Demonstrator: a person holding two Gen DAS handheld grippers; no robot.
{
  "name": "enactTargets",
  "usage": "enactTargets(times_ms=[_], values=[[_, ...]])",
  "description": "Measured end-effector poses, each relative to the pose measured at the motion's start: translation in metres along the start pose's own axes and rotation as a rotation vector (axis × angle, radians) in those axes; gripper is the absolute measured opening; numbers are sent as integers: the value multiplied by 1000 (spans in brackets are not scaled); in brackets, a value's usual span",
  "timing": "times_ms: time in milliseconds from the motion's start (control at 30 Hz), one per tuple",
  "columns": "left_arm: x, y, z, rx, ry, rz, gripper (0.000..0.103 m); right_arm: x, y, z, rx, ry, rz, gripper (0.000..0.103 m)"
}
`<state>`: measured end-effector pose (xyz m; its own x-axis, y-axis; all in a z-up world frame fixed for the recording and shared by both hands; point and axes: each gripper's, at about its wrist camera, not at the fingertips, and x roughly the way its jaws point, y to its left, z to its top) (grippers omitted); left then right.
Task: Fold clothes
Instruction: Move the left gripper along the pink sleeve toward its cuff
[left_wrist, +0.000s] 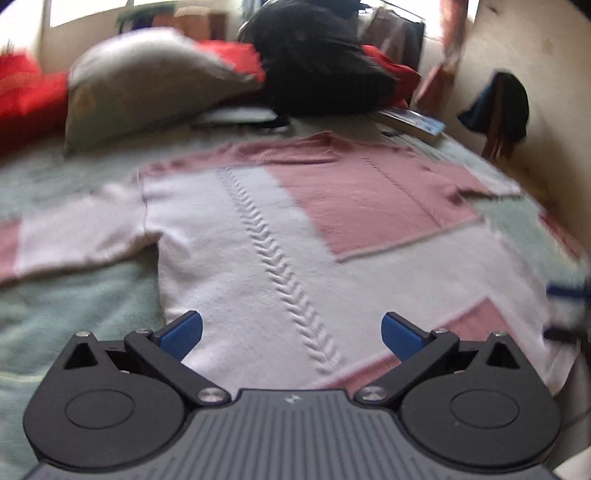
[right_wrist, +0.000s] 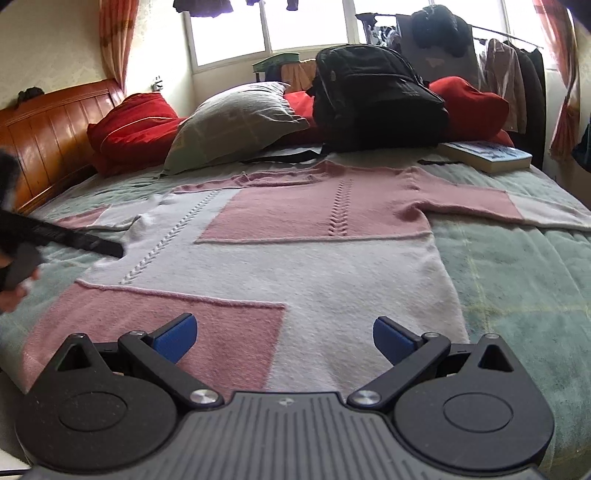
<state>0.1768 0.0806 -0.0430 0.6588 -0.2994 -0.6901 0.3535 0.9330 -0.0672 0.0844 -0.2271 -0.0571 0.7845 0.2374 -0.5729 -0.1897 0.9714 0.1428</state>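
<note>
A pink-and-white knitted sweater (right_wrist: 295, 251) with raised cable ribs lies spread flat on a pale green quilted bed cover (right_wrist: 517, 280), both sleeves stretched out to the sides and its neckline toward the far end of the bed. Relative to the sweater: a grey square pillow (right_wrist: 236, 125) and a black fabric backpack (right_wrist: 376, 96) sit just beyond its neckline, red cushions (right_wrist: 133, 122) lie behind the pillow against a brown wooden headboard (right_wrist: 48, 125), and a thick paperback book (right_wrist: 487, 155) rests near the shoulder on the view's right.

The right hand-held gripper (right_wrist: 285, 336) hovers over the sweater's hem, its blue-padded fingers (right_wrist: 173, 338) spread wide with nothing between them. The left hand-held gripper (left_wrist: 291, 334), seen from its own blurred view, hangs above the hem near the corner on the view's left, over the white panel, jaws likewise spread and empty. In the right wrist view, the left hand-held gripper's dark body and part of a hand (right_wrist: 14, 280) appear at the picture's left edge, beside the sweater's sleeve on that side.
</note>
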Motion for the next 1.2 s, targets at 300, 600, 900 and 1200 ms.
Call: enactTargets(times_ms=[300, 600, 900, 1200], values=[[-21, -67, -26, 112, 10, 33, 102, 31, -15, -19, -51, 90, -46, 103], [-12, -81, -72, 79, 77, 83, 102, 13, -18, -40, -90, 33, -35, 103], [-33, -90, -79, 79, 59, 106, 102, 3, 5, -27, -169, -9, 51, 103], [-36, -88, -93, 22, 109, 91, 102, 26, 26, -39, -242, 33, 19, 103]])
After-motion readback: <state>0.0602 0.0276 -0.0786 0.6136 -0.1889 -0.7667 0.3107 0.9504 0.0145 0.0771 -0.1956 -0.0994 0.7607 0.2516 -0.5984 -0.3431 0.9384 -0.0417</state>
